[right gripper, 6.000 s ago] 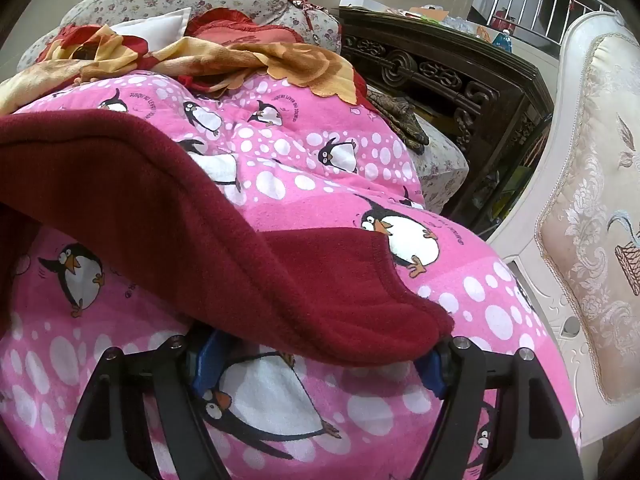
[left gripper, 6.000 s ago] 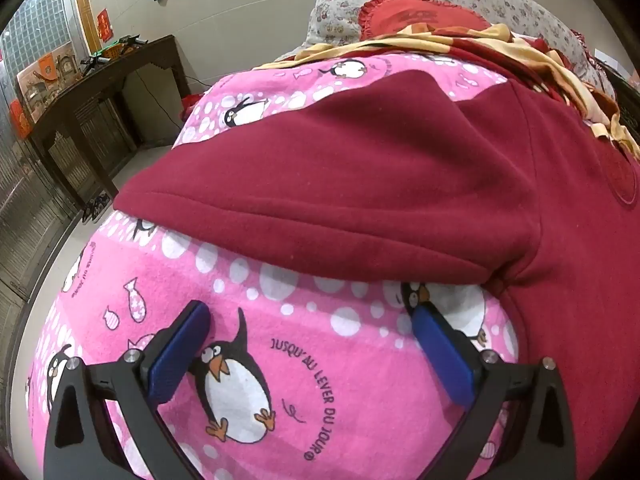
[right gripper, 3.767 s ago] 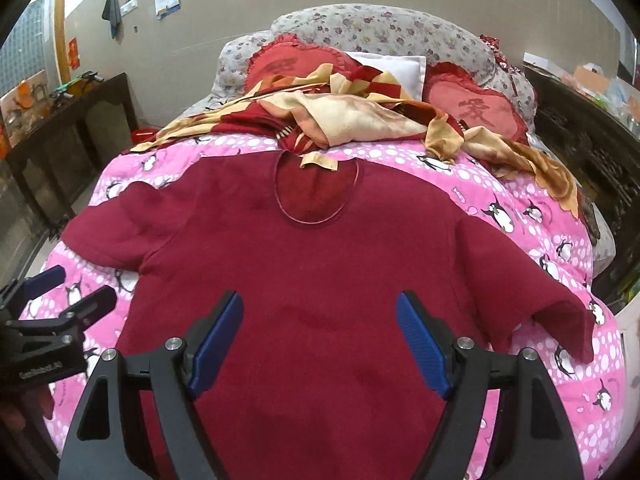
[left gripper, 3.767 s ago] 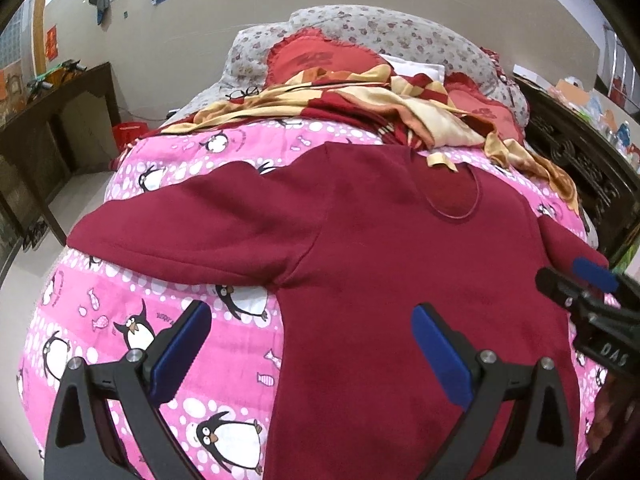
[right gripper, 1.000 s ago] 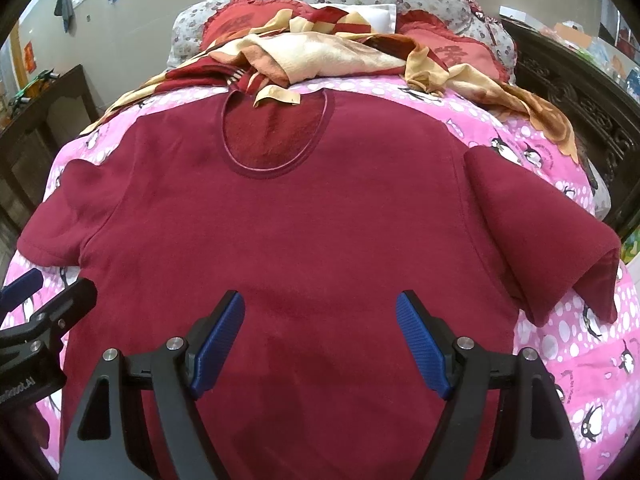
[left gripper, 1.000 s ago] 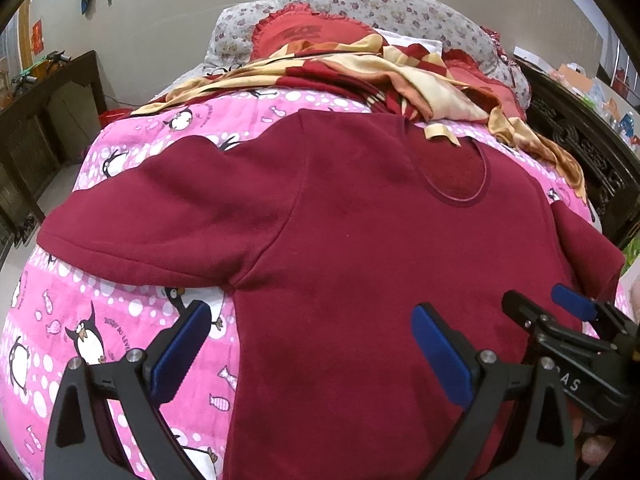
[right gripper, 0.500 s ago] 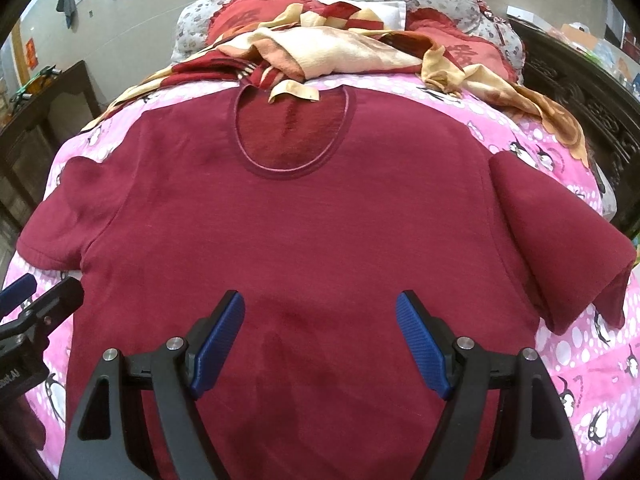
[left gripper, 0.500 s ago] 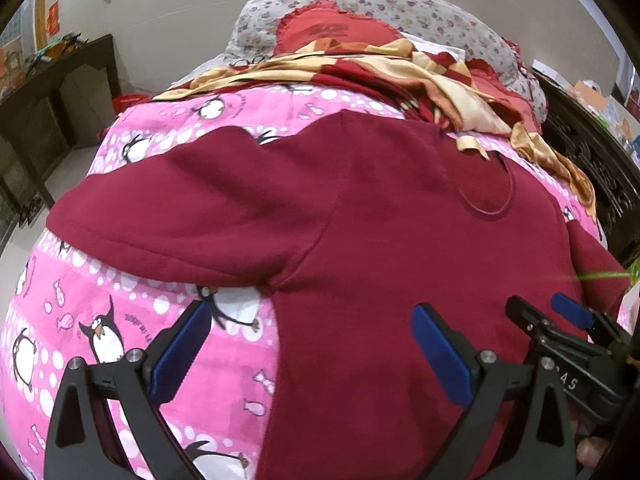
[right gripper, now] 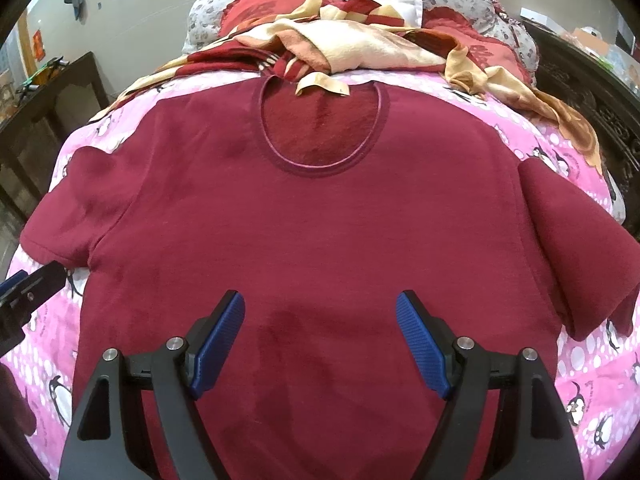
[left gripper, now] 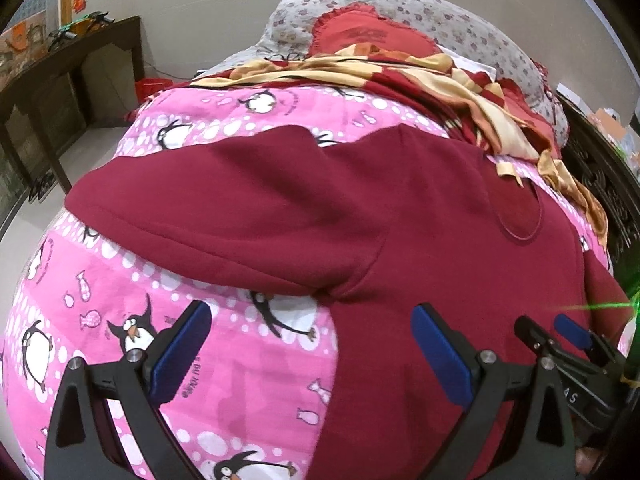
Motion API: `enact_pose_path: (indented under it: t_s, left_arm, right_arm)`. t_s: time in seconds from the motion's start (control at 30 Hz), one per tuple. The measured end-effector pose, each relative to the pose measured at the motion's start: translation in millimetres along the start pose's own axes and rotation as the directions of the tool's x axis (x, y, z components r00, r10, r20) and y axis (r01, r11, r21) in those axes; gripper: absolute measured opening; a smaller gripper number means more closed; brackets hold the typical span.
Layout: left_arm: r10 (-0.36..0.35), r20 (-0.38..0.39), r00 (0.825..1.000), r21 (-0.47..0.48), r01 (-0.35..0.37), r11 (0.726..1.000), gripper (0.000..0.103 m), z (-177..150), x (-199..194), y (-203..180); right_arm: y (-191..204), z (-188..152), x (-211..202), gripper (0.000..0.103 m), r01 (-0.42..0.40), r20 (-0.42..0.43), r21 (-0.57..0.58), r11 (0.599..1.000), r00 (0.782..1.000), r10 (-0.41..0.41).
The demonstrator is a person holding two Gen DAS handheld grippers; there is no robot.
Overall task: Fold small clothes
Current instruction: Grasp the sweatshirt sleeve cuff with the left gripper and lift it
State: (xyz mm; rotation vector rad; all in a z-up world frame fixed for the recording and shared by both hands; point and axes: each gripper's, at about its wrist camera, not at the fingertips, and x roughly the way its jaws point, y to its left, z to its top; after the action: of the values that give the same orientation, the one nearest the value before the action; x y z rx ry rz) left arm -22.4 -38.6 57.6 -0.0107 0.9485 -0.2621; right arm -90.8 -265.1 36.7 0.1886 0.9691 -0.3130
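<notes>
Big bed, pink penguin-print quilt (left gripper: 248,376) under a pale wall (right gripper: 168,4), dark wooden table (left gripper: 60,80) left. Dark red fleece top (right gripper: 320,240) lies flat, sleeves out. Left gripper (left gripper: 312,352) has swung toward the sleeve; right gripper (right gripper: 320,336) stays over the hem, both wide open, empty.

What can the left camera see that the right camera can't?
Only the left wrist view shows the sleeve's underarm seam, the big penguin on the blanket and the red bucket on the floor. Only the right wrist view shows the whole round neckline and the other sleeve. Both show the dark red shirt lying flat on the pink blanket, with open tongs.
</notes>
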Motion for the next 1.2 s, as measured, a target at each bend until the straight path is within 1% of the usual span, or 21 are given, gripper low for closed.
enact_pose_path:
  t_s: [0.1, 0.2, 0.3, 0.4, 0.5, 0.53, 0.6, 0.67, 0.7, 0.8, 0.87, 0.93, 0.97, 1.0, 1.03, 1.07, 1.1, 1.17, 1.2]
  left_arm:
    - [-0.012, -0.009, 1.0, -0.034, 0.011, 0.999, 0.102, 4.3, 0.9, 15.1]
    - [-0.028, -0.015, 1.0, -0.113, 0.026, 0.993, 0.102, 13.6, 1.3, 44.3]
    - [-0.007, 0.016, 1.0, -0.219, 0.011, 0.976, 0.102, 25.5, -2.2, 84.9]
    - [0.037, 0.037, 0.999, -0.305, -0.024, 0.952, 0.102, 40.4, -5.1, 129.5]
    - [0.071, 0.056, 0.996, -0.406, -0.042, 0.913, 0.101, 54.7, -5.1, 177.4]
    - [0.077, 0.052, 0.996, -0.455, -0.045, 0.889, 0.099, 59.2, -2.4, 196.2]
    - [0.066, 0.029, 0.997, -0.545, -0.04, 0.837, 0.093, 65.5, 7.8, 231.2]
    - [0.059, 0.002, 0.998, -0.605, -0.046, 0.795, 0.088, 67.9, 20.0, 258.4]
    - [0.059, -0.008, 0.998, -0.618, -0.052, 0.784, 0.086, 67.9, 24.3, 266.7]
    - [0.055, -0.041, 0.998, -0.674, -0.068, 0.735, 0.08, 67.4, 42.3, 295.5]
    - [0.061, -0.039, 0.997, -0.69, -0.071, 0.721, 0.079, 69.1, 49.2, 304.1]
    - [0.043, -0.045, 0.998, -0.689, -0.063, 0.722, 0.078, 68.9, 57.1, 305.8]
    - [0.035, -0.05, 0.998, -0.689, -0.06, 0.722, 0.076, 69.6, 61.9, 306.2]
    - [0.043, -0.049, 0.998, -0.687, -0.065, 0.724, 0.074, 70.4, 65.1, 307.7]
    - [0.061, -0.037, 0.997, -0.684, -0.07, 0.726, 0.07, 71.1, 65.7, 308.6]
    - [0.074, -0.023, 0.997, -0.684, -0.07, 0.726, 0.061, 72.7, 67.3, 308.8]
    - [0.061, -0.018, 0.998, -0.691, -0.057, 0.72, 0.055, 73.8, 71.0, 310.3]
    - [0.053, -0.012, 0.999, -0.715, -0.045, 0.697, 0.04, 73.0, 75.1, 315.7]
    - [0.05, -0.006, 0.999, -0.723, -0.039, 0.689, 0.035, 73.0, 76.3, 317.1]
  right_arm:
    - [5.5, 0.6, -0.7, 0.095, -0.012, -0.002, -0.013, 1.0, 1.0, 0.012]
    - [11.5, 1.9, -3.1, 0.095, -0.023, -0.003, -0.028, 0.999, 1.0, 0.023]
    - [17.0, 3.9, -6.3, 0.095, -0.035, 0.004, -0.042, 0.998, 0.999, 0.036]
    - [20.8, 5.3, -6.1, 0.095, -0.043, 0.001, -0.051, 0.998, 0.999, 0.043]
    - [22.8, 5.9, -3.7, 0.095, -0.056, -0.006, -0.043, 0.998, 0.998, 0.055]
    - [23.6, 5.9, -2.4, 0.095, -0.06, -0.012, -0.04, 0.997, 0.998, 0.059]
    - [25.7, 5.7, -0.2, 0.095, -0.068, -0.022, -0.039, 0.997, 0.998, 0.067]
    - [28.6, 5.4, 1.4, 0.095, -0.066, -0.028, -0.047, 0.997, 0.998, 0.065]
    - [29.6, 5.2, 1.6, 0.095, -0.065, -0.029, -0.05, 0.997, 0.998, 0.064]
    - [32.4, 5.1, 2.9, 0.095, -0.062, -0.034, -0.06, 0.996, 0.998, 0.06]
    - [33.0, 5.6, 4.9, 0.095, -0.058, -0.04, -0.063, 0.996, 0.998, 0.055]
    - [33.1, 6.2, 7.1, 0.095, -0.055, -0.047, -0.062, 0.997, 0.997, 0.053]
    - [33.3, 6.3, 8.2, 0.095, -0.055, -0.052, -0.061, 0.997, 0.997, 0.052]
    - [33.3, 6.4, 8.9, 0.095, -0.057, -0.055, -0.06, 0.997, 0.997, 0.053]
    - [33.7, 6.4, 9.5, 0.095, -0.06, -0.058, -0.059, 0.996, 0.997, 0.056]
    - [34.2, 6.2, 9.7, 0.095, -0.061, -0.06, -0.06, 0.996, 0.997, 0.057]
    - [34.3, 6.3, 10.0, 0.095, -0.061, -0.061, -0.061, 0.996, 0.997, 0.057]
    - [34.5, 6.2, 10.5, 0.095, -0.06, -0.065, -0.062, 0.996, 0.996, 0.056]
    - [33.9, 6.2, 10.7, 0.095, -0.061, -0.067, -0.06, 0.996, 0.996, 0.057]
